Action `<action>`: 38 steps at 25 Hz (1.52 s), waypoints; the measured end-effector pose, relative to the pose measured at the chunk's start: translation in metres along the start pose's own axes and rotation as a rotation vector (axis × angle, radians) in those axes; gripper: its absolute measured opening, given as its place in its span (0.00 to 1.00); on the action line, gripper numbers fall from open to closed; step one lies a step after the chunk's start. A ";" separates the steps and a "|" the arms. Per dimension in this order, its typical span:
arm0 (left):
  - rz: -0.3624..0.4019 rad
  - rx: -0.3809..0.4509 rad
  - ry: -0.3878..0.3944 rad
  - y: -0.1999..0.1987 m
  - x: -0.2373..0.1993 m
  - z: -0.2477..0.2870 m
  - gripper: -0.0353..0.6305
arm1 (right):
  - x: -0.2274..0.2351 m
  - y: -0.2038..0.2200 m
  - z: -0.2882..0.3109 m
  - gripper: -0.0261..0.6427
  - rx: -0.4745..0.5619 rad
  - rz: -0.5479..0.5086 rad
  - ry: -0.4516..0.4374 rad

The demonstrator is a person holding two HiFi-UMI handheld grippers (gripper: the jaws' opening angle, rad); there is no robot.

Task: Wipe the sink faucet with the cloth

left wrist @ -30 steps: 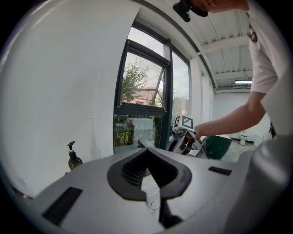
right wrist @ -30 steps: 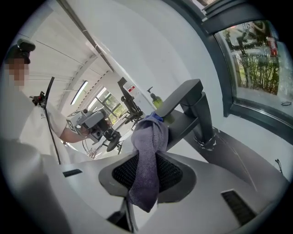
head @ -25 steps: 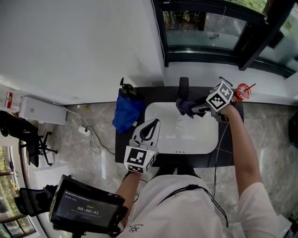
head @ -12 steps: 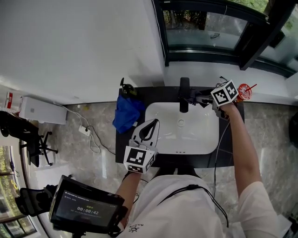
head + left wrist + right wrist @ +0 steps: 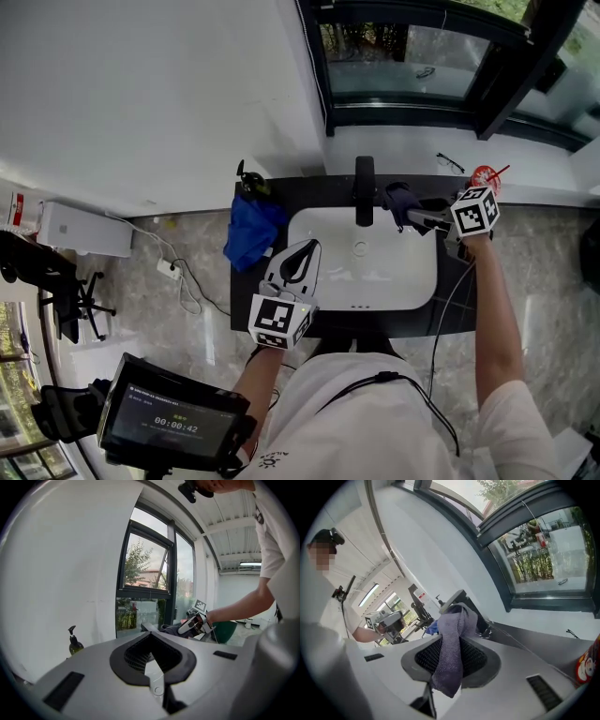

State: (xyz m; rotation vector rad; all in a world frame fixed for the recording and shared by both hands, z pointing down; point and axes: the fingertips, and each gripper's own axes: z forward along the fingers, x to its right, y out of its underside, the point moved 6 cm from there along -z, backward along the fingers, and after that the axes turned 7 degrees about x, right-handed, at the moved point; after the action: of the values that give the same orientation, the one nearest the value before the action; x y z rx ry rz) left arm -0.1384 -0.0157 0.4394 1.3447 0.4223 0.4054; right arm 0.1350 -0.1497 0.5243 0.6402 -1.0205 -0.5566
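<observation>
The black faucet (image 5: 364,190) stands at the back rim of the white sink (image 5: 412,281). My right gripper (image 5: 411,208) hovers just right of the faucet, shut on a purple-grey cloth (image 5: 397,198) that sits a little apart from the faucet. In the right gripper view the cloth (image 5: 452,653) hangs down between the jaws, and the faucet (image 5: 474,617) shows just behind it. My left gripper (image 5: 309,248) rests over the sink's front left rim, shut and holding nothing. From the left gripper view the right gripper (image 5: 186,627) and the cloth (image 5: 169,629) appear far off.
A blue cloth heap (image 5: 251,230) lies on the dark counter (image 5: 246,300) left of the sink, with a soap dispenser (image 5: 247,175) behind it. A red cup with a straw (image 5: 484,177) stands at the back right corner. Glasses (image 5: 450,161) lie on the white sill below the window.
My right gripper has carried the cloth from the front of the faucet to its right side and turned. The left gripper has stayed where it was.
</observation>
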 end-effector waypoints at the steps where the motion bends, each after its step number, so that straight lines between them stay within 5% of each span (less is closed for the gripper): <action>1: 0.003 -0.002 0.004 0.000 0.000 0.000 0.04 | -0.008 0.001 -0.003 0.20 0.017 -0.004 -0.024; 8: 0.001 -0.003 0.020 -0.001 0.005 0.003 0.04 | -0.058 0.012 0.006 0.20 -0.018 -0.044 -0.197; 18: -0.007 -0.011 -0.004 0.001 0.003 0.000 0.04 | -0.032 0.025 0.058 0.20 -0.204 0.030 -0.202; 26: -0.020 -0.009 -0.024 0.001 0.001 -0.003 0.04 | 0.000 0.002 0.069 0.20 -0.213 0.042 -0.116; 38: -0.014 -0.016 -0.031 0.003 -0.002 -0.004 0.04 | 0.025 -0.021 0.057 0.20 -0.051 -0.025 0.059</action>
State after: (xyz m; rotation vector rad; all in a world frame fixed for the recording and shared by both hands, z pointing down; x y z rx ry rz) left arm -0.1427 -0.0126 0.4414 1.3301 0.4015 0.3747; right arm 0.0916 -0.1943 0.5456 0.6220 -0.9413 -0.5809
